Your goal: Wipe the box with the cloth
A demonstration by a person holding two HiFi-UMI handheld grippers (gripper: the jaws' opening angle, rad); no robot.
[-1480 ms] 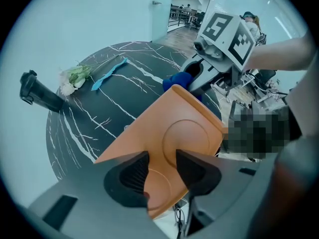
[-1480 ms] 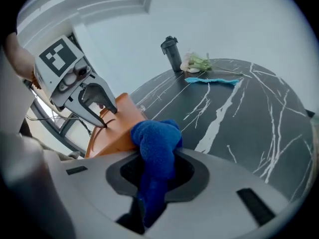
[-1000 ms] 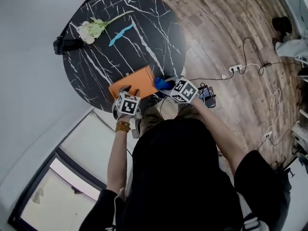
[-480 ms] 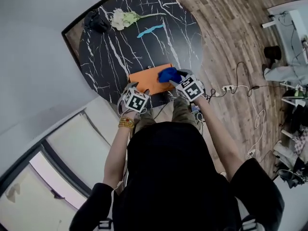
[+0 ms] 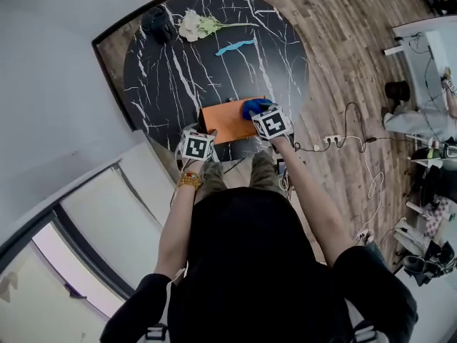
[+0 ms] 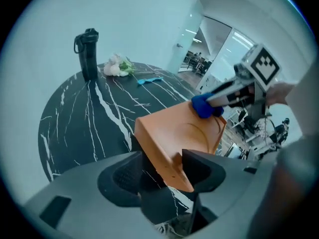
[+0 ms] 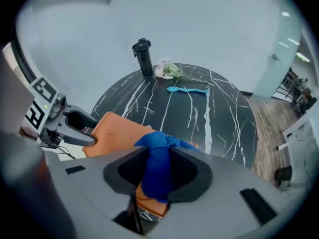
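An orange flat box (image 5: 227, 120) lies at the near edge of the round black marble table (image 5: 178, 70). My right gripper (image 5: 258, 111) is shut on a bunched blue cloth (image 5: 253, 106), which rests on the box's far right corner. Its jaws have just been closing, with the cloth (image 7: 164, 142) squeezed between them. My left gripper (image 5: 206, 134) is at the box's near left corner. Its jaws have just been opening. In the left gripper view the box corner (image 6: 179, 128) sits between them, with a dark gap beside the left jaw.
A black bottle (image 5: 158, 21), white flowers (image 5: 193, 23) and a light blue strip (image 5: 235, 46) lie at the table's far side. Cables and a power strip (image 5: 335, 138) run over the wooden floor to the right. A pale wall stands on the left.
The blue cloth has come from beside the box's right edge onto its far right corner. My left gripper has shifted to the box's near left corner. The head view has swung round.
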